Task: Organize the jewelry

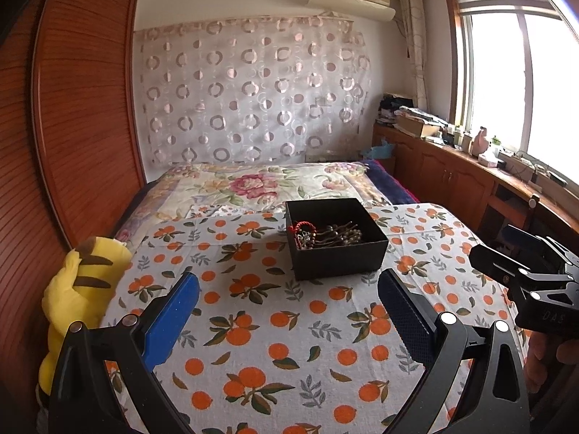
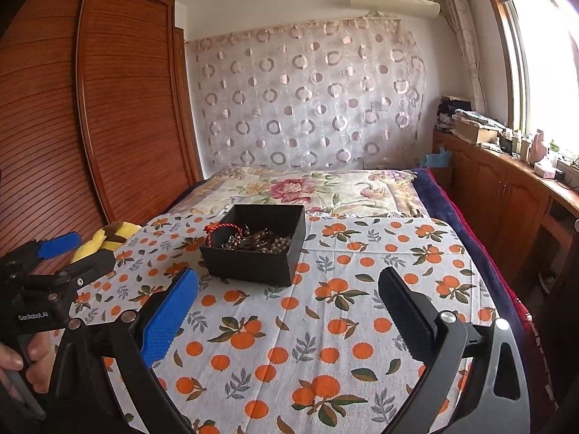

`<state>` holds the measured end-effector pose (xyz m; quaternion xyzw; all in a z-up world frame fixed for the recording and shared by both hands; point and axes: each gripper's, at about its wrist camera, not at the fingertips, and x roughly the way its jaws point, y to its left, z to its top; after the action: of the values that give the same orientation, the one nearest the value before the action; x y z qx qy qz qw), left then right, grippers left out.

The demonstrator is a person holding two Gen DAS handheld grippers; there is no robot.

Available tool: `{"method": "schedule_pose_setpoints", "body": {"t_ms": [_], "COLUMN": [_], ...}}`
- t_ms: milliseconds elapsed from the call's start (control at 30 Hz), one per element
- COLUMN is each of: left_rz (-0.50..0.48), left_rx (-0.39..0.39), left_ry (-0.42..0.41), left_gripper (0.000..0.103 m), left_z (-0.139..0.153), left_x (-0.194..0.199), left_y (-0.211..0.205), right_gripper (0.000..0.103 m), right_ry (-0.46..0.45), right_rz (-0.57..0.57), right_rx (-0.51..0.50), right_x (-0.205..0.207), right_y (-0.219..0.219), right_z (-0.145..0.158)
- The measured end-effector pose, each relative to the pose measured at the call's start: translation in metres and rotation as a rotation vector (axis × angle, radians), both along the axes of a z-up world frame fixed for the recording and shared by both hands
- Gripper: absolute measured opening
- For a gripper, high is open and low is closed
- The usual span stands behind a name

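Note:
A black open box (image 1: 340, 258) stands on the orange-print cloth (image 1: 260, 325). Inside lie a red cord bracelet (image 1: 298, 229) and beaded jewelry (image 1: 340, 237). The box also shows in the right wrist view (image 2: 253, 266), with the red cord (image 2: 220, 226) over its left rim and beads (image 2: 267, 242) inside. My left gripper (image 1: 289, 282) is open and empty, hovering a short way in front of the box. My right gripper (image 2: 289, 282) is open and empty, in front of the box and to its right. Each gripper shows at the edge of the other's view.
A yellow striped plush toy (image 1: 76, 289) lies at the cloth's left edge beside a wooden wardrobe (image 1: 72, 126). A floral bedspread (image 1: 260, 184) lies beyond the box. Wooden cabinets (image 1: 452, 177) with clutter run under the window at the right.

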<state>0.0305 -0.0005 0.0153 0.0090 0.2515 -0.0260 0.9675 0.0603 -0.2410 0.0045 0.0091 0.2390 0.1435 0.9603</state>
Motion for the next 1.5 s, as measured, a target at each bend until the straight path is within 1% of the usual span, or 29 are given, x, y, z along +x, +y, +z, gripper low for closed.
{"method": "schedule_pose_setpoints", "body": {"t_ms": [967,1500], "left_rz": [0.002,0.0], "left_rx": [0.002,0.008], "left_ry": [-0.006,-0.025], "left_gripper": [0.095,0.095], "left_z": [-0.0003,0.009], "left_x": [-0.0003,-0.0048], "left_y": [0.001,0.001], "right_gripper": [0.1,0.1], "right_ry": [-0.001,-0.006], "right_rz": [0.0,0.0], "right_rx": [0.004,0.003], "right_x": [-0.0013,-0.0004], "right_y": [0.0009,0.0039], "right_z": [-0.0014,0.0011]}}
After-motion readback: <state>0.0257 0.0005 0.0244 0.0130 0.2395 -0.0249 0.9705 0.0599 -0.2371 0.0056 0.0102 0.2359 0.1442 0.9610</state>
